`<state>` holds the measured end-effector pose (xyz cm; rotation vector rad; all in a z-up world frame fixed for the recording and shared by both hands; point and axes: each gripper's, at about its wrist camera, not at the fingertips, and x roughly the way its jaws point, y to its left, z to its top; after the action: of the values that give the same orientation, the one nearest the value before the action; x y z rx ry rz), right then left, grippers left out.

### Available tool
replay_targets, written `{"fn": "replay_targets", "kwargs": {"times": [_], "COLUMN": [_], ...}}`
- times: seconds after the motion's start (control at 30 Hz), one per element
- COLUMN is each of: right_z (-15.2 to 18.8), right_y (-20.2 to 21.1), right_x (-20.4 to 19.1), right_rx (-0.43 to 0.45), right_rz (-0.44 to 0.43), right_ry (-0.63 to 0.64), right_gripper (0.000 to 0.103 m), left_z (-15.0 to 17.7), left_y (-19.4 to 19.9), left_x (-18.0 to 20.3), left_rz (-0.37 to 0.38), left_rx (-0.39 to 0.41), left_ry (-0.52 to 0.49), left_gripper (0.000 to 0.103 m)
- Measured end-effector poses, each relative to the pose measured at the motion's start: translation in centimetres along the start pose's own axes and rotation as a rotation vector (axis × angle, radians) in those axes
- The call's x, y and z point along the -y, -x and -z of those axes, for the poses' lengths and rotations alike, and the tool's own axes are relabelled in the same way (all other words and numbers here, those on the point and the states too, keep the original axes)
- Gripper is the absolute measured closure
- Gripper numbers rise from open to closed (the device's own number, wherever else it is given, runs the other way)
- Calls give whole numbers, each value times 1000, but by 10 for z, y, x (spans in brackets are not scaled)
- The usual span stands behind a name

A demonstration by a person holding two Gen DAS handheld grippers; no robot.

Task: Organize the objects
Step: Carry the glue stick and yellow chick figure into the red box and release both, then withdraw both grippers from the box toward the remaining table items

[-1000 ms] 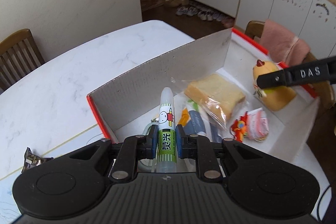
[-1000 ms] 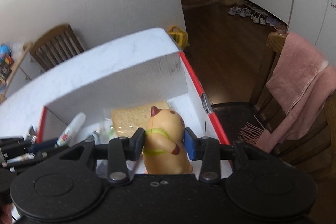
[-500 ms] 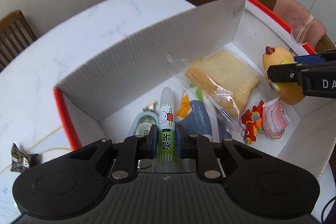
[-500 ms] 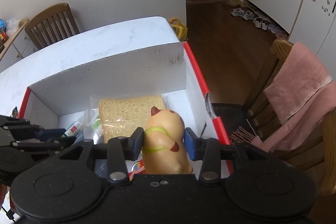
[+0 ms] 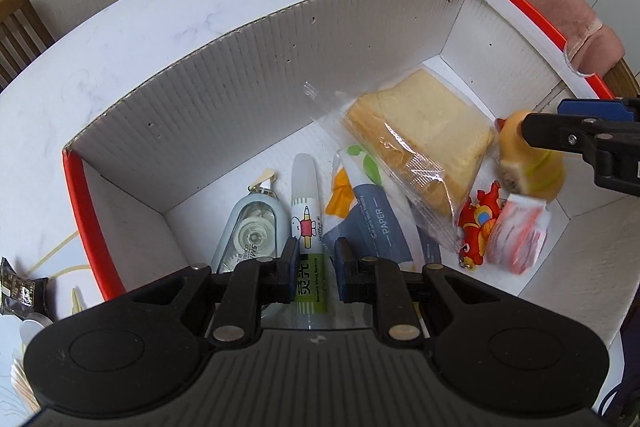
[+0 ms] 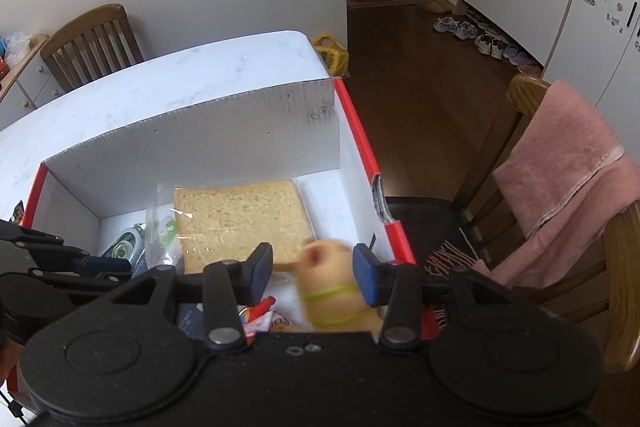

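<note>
Left gripper [image 5: 316, 263]: jaws parted a little, a slim gap showing on each side of the glue stick [image 5: 306, 235]; no grip on it.
Glue stick: flat on the box floor, cap toward the far wall, just beside the correction tape [image 5: 250, 231] on its left and the paper packet [image 5: 372, 223] on its right.
Right gripper [image 6: 312, 273]: jaws spread wide; the yellow toy [image 6: 334, 297] sits blurred between them, near the right pad, clear of the left one.
Box [image 5: 280, 75]: white corrugated walls, red rim, tall far wall close behind the bagged bread [image 5: 420, 135].
Right-hand end of the box: crowded with the toy, a red charm [image 5: 478, 223] and a pink packet [image 5: 520, 235].
Open floor: bare strip along the far wall left of the bread.
Table [image 5: 160, 19]: white marble beyond the box.
</note>
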<state>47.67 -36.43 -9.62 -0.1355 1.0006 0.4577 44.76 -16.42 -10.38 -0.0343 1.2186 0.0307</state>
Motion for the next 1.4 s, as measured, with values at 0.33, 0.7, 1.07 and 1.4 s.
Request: {"fn": "replay_targets", "kwargs": {"times": [0.33,0.7,1.07,1.4], "right_z": [10,23,32,43], "right_y": [14,42,74,101], "right_x": [-1,-14,-27,-57], "right_rx": [1,32,78,126], "right_rz": [-38,-76,-124,-156], "right_ry": [-4,-2,-23,-33], "right_gripper": [58,34,29,21], "left_z": [9,24,45,74], "left_y": [14,45,84,128], "left_x": [1,1,-9,-33], "left_rz": [11,61,98,126], "left_rx": [23,106,195,310], "left_ry": [16,-12,-30,-9], "left_gripper": [86,80,80,37]}}
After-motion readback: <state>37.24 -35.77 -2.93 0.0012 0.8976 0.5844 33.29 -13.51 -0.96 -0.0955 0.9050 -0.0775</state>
